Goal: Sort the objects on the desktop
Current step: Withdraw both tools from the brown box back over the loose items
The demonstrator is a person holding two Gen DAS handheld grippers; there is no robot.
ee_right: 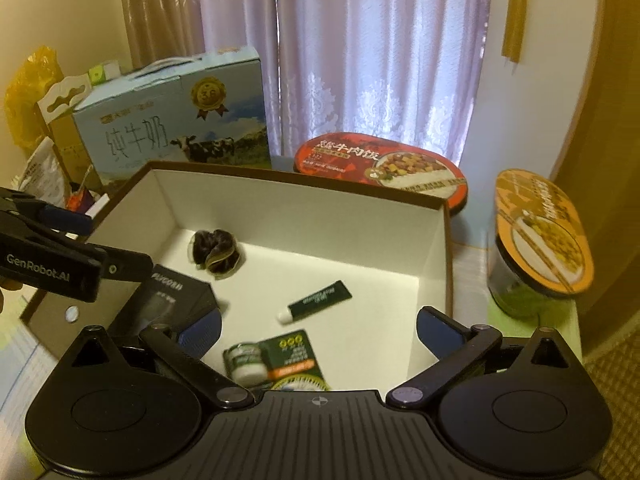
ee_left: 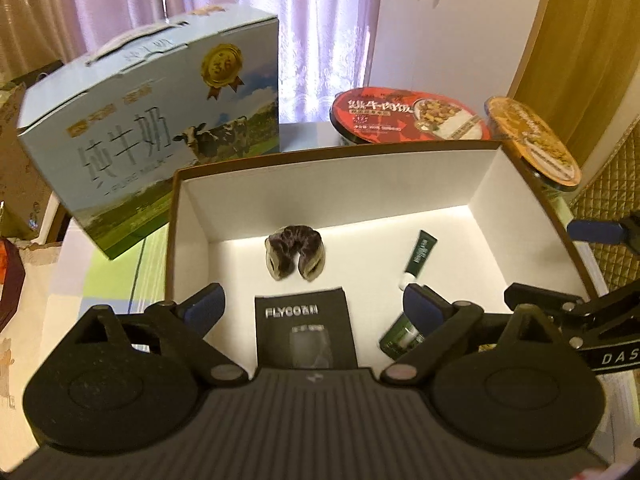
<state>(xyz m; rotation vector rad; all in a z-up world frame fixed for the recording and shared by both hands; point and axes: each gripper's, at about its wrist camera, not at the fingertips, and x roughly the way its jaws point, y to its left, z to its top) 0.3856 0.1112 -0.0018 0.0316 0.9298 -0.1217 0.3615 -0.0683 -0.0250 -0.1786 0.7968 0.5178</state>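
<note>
Here both tools, left point(ee_left: 314, 306) and right point(ee_right: 320, 328), gape wide above a white-lined cardboard box point(ee_left: 492, 184) holding a velvety scrunchie point(ee_left: 294, 252), slim tube point(ee_left: 418, 258) and flat black pack point(ee_left: 305, 332).

Your right gripper point(ee_right: 318, 326), jaws spread, hovers over the open box point(ee_right: 432, 248) holding a scrunchie point(ee_right: 216, 254) and green tube point(ee_right: 320, 301).

My box point(ee_left: 532, 184) is white inside with a brown rim. In it: a dark brown scrunchie point(ee_left: 294, 252), a dark green tube point(ee_left: 418, 256) with a white cap, a black packet point(ee_left: 306, 332) with silver lettering. Behind, a pale blue milk carton point(ee_left: 152, 128) showing black-and-white cows and a gold seal, a red-lidded bowl point(ee_left: 408, 118), an orange-lidded one point(ee_left: 534, 144). My finger pads point(ee_left: 206, 307) are blue.
</note>
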